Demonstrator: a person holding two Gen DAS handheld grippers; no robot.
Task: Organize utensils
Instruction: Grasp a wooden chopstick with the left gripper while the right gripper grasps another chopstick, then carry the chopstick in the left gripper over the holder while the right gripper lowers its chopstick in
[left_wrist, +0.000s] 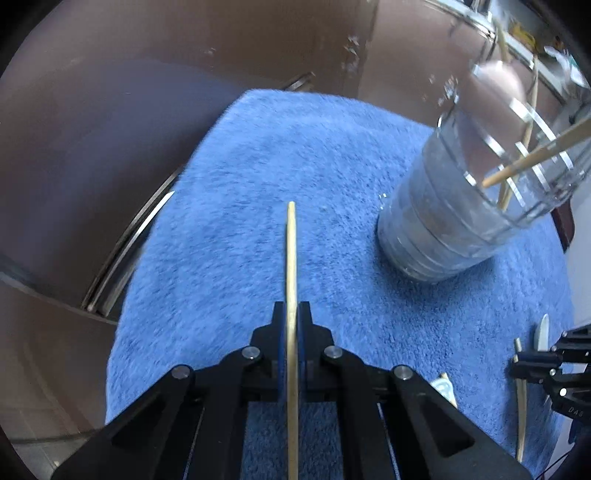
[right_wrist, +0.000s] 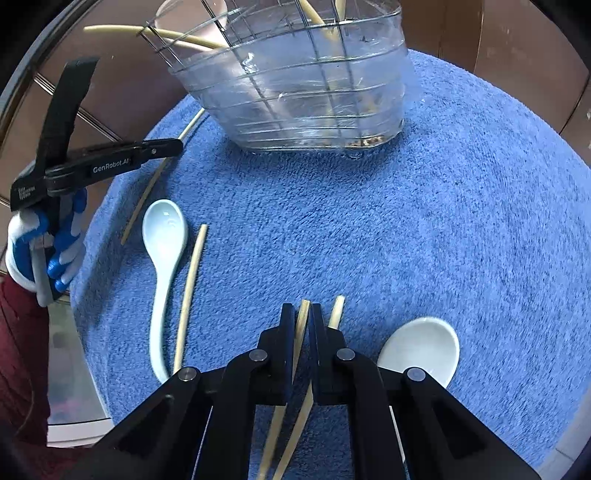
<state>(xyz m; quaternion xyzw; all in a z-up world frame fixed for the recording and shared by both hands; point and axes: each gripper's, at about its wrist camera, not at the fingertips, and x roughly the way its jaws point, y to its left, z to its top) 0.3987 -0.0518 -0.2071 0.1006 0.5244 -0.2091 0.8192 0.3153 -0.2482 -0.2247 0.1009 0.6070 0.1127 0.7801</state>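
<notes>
My left gripper (left_wrist: 291, 314) is shut on a pale wooden chopstick (left_wrist: 291, 251) that runs straight out between its pads above the blue towel (left_wrist: 258, 166). The right wrist view shows the left gripper (right_wrist: 176, 146) from the side, clamped on that chopstick (right_wrist: 147, 192). My right gripper (right_wrist: 303, 314) is shut on another chopstick (right_wrist: 303, 317), low over the towel (right_wrist: 443, 221). A second chopstick (right_wrist: 337, 310) lies just right of its fingers. A clear plastic tub (right_wrist: 314, 92) with a wire grid holds several chopsticks; it also stands in the left view as the tub (left_wrist: 443, 221).
Two white ceramic spoons lie on the towel, one spoon (right_wrist: 162, 258) at left and one spoon (right_wrist: 424, 347) beside my right gripper. A loose chopstick (right_wrist: 190, 295) lies next to the left spoon. A gloved hand (right_wrist: 55, 251) holds the left tool. Brown tabletop (left_wrist: 110, 147) surrounds the towel.
</notes>
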